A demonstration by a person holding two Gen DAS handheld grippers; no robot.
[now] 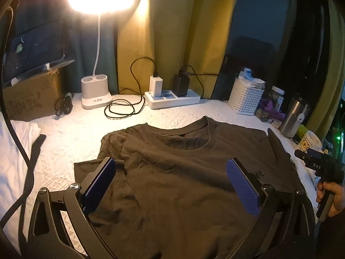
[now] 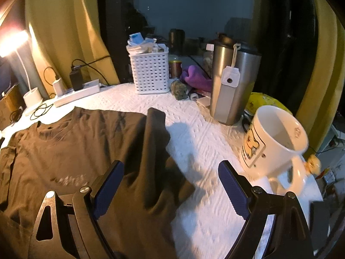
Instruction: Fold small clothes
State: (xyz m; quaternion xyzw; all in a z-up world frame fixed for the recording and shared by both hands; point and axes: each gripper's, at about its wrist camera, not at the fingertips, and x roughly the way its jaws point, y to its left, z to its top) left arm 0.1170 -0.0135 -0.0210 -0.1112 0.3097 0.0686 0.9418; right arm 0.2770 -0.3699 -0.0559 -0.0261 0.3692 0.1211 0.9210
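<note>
A dark brown T-shirt lies flat on the white textured cloth, collar toward the back. Its left sleeve is folded in over the body. My left gripper hovers open over the shirt's chest, blue pads wide apart, nothing between them. In the right wrist view the same T-shirt fills the left side, its right sleeve folded up. My right gripper is open above the shirt's right edge and the white cloth. The right gripper's body and a hand show at the far right.
A lit desk lamp, power strip with chargers and looped cable stand at the back. A white basket, steel tumbler and white mug crowd the right side. A cardboard box and white fabric sit left.
</note>
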